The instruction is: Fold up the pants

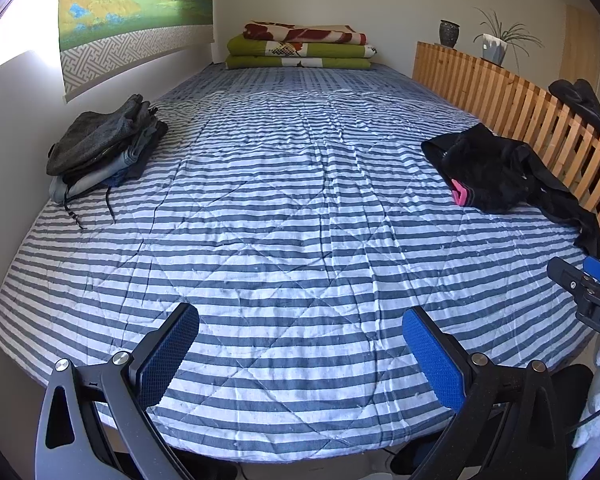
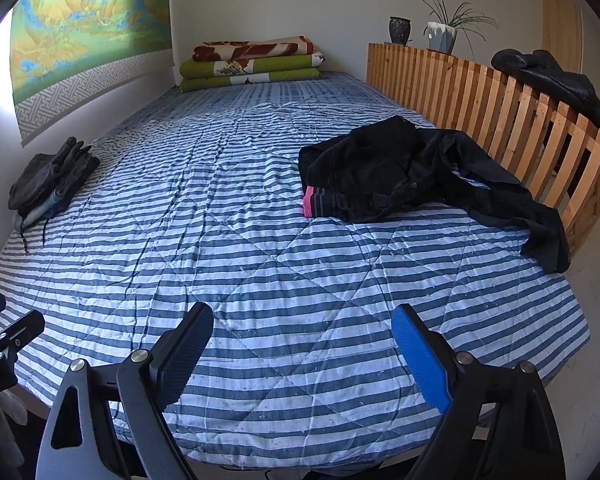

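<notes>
Looking at black pants lying crumpled on the striped quilt, well ahead of the right gripper and off to its right, up against the slatted wooden rail. Showing a pink patch at the near left end of the heap, with one dark leg trailing toward the quilt's right edge and drooping over it. Sitting wide open over the near end of the quilt, that right gripper, blue pads facing each other, gripping nothing and touching nothing, just stripes between the fingers. Same deal with the left gripper: spread wide, holding nothing, hovering over bare quilt. From its view, seeing the pants far ahead and way off to the right, well apart from it. Catching the right gripper's tip peeking in at the right edge of the left view too. Noticing a stack of folded clothes ahead and to the left of the left gripper, drawstrings dangling toward the near side. Spotting folded blankets piled at the far end, straight ahead of both grippers, plus a potted plant and a dark vase sitting on top of the rail beyond the pants.
</notes>
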Available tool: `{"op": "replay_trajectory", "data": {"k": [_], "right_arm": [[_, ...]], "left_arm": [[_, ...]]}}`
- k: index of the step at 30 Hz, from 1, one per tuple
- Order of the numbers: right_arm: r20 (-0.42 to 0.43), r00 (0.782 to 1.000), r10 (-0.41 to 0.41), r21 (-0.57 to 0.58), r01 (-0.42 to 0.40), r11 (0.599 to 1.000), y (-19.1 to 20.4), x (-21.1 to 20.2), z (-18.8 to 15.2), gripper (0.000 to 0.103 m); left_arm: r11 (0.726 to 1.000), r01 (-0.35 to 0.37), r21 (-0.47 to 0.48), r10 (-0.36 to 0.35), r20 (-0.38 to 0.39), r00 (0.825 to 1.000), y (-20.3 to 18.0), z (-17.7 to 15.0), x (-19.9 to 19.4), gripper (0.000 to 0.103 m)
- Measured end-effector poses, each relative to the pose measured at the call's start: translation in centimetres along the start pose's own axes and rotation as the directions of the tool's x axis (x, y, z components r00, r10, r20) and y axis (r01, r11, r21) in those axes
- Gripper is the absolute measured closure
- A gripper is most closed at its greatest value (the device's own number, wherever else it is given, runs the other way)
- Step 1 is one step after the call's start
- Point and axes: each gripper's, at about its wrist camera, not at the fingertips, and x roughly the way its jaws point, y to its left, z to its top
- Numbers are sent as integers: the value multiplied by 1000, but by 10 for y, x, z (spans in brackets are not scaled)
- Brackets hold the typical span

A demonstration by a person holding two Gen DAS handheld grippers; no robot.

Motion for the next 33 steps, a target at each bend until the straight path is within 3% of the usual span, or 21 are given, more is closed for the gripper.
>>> {"op": "replay_trajectory", "data": {"k": [7,13,17,26,33], "right_arm": [[4,1000,-24,-25,24,999,-8,20,12,19],[-10,999,51,-5,-51,999,-34,51,33,20],[-32,999,40,-29,-41,999,-52,77,54,20],[-156,986,59,-173,-87,981,-40,160,90,20],[-191,981,-17,-338,-49,940,-11,210,99,20]], "left_arm": [[1000,10,11,-10,16,1000,-6,16,13,0],[999,18,29,-18,2,1000,-13,28,31,0],[999,19,42,-18,-18,1000,-18,34,46,0],[999,17,42,-15,-57,998,-18,42,76,0],[1000,-9,28,11,-78,997,-10,51,95,0]]}}
